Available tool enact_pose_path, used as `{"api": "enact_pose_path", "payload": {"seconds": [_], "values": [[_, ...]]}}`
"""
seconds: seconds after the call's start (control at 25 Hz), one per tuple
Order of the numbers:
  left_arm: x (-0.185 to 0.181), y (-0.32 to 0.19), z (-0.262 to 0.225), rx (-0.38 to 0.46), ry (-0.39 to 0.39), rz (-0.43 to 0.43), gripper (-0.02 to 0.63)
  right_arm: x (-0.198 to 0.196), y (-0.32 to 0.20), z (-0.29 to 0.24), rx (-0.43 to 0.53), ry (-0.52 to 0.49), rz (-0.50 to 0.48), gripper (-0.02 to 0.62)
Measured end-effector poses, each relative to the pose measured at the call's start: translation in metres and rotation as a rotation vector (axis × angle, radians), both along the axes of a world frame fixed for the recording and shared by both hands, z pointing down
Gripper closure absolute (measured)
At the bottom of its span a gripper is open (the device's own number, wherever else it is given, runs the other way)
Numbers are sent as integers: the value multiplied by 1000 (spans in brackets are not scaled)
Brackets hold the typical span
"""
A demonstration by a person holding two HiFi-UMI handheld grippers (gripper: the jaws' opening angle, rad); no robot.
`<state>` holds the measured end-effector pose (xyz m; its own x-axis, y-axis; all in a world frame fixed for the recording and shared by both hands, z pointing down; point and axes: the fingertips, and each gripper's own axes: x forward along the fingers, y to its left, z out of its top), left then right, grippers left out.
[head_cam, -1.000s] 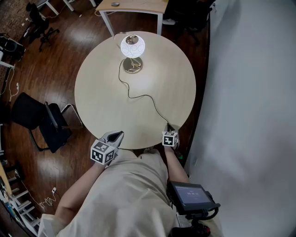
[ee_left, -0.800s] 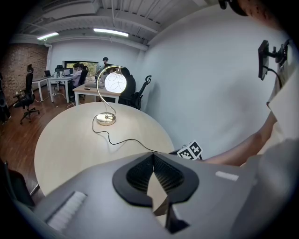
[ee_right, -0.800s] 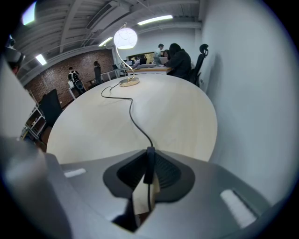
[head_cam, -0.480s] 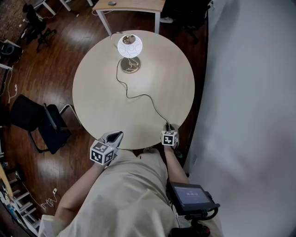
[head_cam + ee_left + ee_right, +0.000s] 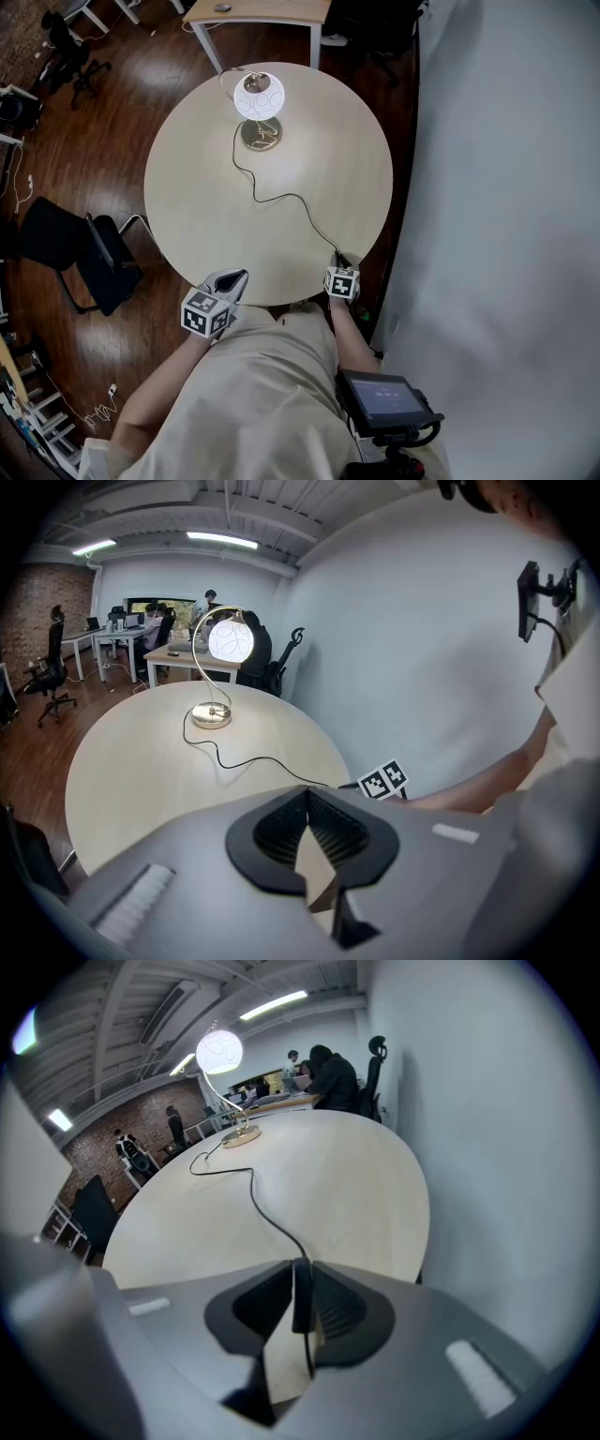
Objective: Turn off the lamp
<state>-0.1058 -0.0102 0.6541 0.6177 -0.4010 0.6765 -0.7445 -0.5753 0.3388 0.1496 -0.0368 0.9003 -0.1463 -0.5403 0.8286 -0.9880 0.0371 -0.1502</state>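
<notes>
The lamp, a white globe [image 5: 258,97] on a curved brass stem with a round brass base [image 5: 261,136], stands at the far side of the round table [image 5: 187,187]. The globe still looks bright in the left gripper view [image 5: 231,639] and the right gripper view [image 5: 219,1051]. Its black cord [image 5: 281,197] snakes to the near right edge. There my right gripper [image 5: 339,261] has the cord's black inline switch [image 5: 301,1297] between its closing jaws, with the pads against it. My left gripper [image 5: 234,277] rests at the near left edge, shut and holding nothing.
A black chair [image 5: 84,248] stands left of the table. A wooden desk [image 5: 258,11] stands beyond it, and a white wall [image 5: 506,187] runs along the right. A small screen [image 5: 384,398] hangs at the person's waist. People sit at desks [image 5: 150,630] far back.
The head view has drifted slightly, so the lamp sits a little higher and further left in the picture. The globe looks slightly dimmer. Both grippers have kept their places.
</notes>
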Motion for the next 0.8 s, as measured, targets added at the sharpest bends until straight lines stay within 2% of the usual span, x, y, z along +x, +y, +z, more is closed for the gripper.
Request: {"api": "enact_pose_path", "payload": {"seconds": [0.08, 0.24, 0.36, 0.48, 0.8], "values": [[-1, 0, 0, 0, 1, 0, 606, 0, 0, 0, -8, -10, 6, 519], [-2, 0, 0, -3, 2, -5, 606, 3, 6, 4, -32, -25, 38, 462], [-3, -1, -1, -7, 2, -8, 606, 4, 11, 9, -39, -58, 60, 463], [-4, -2, -1, -8, 0, -8, 606, 3, 10, 11, -35, -72, 61, 500], [-1, -3, 1, -14, -3, -1, 606, 5, 7, 9, -36, -19, 9, 517]]}}
